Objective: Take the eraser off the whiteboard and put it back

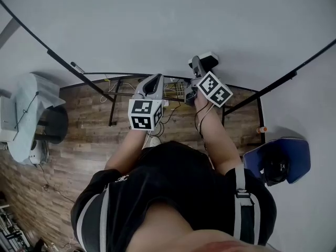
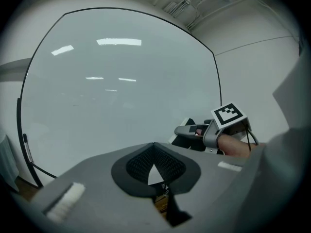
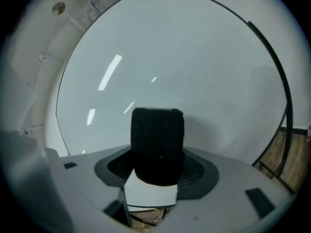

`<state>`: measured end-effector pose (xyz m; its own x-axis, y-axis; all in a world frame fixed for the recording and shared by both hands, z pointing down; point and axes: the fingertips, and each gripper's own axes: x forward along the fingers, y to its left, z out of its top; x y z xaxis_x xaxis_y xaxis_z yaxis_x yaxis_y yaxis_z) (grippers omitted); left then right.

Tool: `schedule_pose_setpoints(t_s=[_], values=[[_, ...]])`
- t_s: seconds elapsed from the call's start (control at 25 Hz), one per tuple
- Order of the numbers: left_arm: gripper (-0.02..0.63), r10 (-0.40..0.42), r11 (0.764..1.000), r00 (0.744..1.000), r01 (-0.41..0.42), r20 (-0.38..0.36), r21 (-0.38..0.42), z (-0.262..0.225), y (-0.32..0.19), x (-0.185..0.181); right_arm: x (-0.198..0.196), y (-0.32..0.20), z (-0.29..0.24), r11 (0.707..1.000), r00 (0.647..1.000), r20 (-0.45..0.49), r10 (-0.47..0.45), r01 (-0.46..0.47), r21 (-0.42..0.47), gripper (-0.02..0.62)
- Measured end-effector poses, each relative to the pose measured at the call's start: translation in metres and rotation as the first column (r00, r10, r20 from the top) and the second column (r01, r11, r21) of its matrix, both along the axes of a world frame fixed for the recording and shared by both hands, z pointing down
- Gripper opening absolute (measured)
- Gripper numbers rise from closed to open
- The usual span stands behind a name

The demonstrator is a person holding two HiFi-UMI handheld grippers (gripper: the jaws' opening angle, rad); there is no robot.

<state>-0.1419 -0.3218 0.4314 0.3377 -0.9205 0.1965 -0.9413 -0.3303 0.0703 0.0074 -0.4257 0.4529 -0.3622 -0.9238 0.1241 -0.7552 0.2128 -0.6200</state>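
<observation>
My right claw [image 1: 200, 67] is clamped on the eraser [image 3: 157, 139], felt side showing, close in front of the whiteboard [image 3: 194, 57]. My left claw [image 2: 154, 173], left of the eraser, has its jaws together with nothing between them.

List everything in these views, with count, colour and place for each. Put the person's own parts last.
whiteboard: one, white with a black frame, ahead of both grippers
eraser: one, black felt on a white back, between the right gripper's jaws
chair: one, blue, head view's lower right, something black on its seat
draped thing: one, light grey cover, far left on the floor
floor: brown wood planks, below the board
cables: several, dark, on the floor under the board
left gripper: one, grey, jaws together, empty
right gripper: one, grey, closed on the eraser
person: one, black top, bare forearms
</observation>
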Motion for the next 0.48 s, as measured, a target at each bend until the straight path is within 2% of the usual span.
schedule_pose_setpoints(t_s=[0.16,0.32,0.4,0.48], values=[[0.008,0.029,1.0,1.0,-0.029,-0.002,0.003,-0.002,-0.003,0.011,0.008,0.015,-0.028,0.994,0.996,-0.092,0.006,0.004,0.112,0.259],[0.008,0.064,0.998,0.998,-0.064,-0.006,0.004,-0.002,-0.006,0.024,0.021,0.034,-0.06,0.97,0.983,-0.179,0.041,0.004,0.241,0.258],[0.008,0.081,0.997,0.997,-0.081,0.01,0.015,-0.003,-0.006,0.033,0.032,0.045,-0.074,0.953,0.964,-0.25,0.085,-0.005,0.304,0.256],[0.008,0.097,0.995,0.995,-0.098,0.029,0.033,-0.005,-0.007,0.041,0.044,0.058,-0.09,0.926,0.922,-0.352,0.162,-0.019,0.376,0.256]])
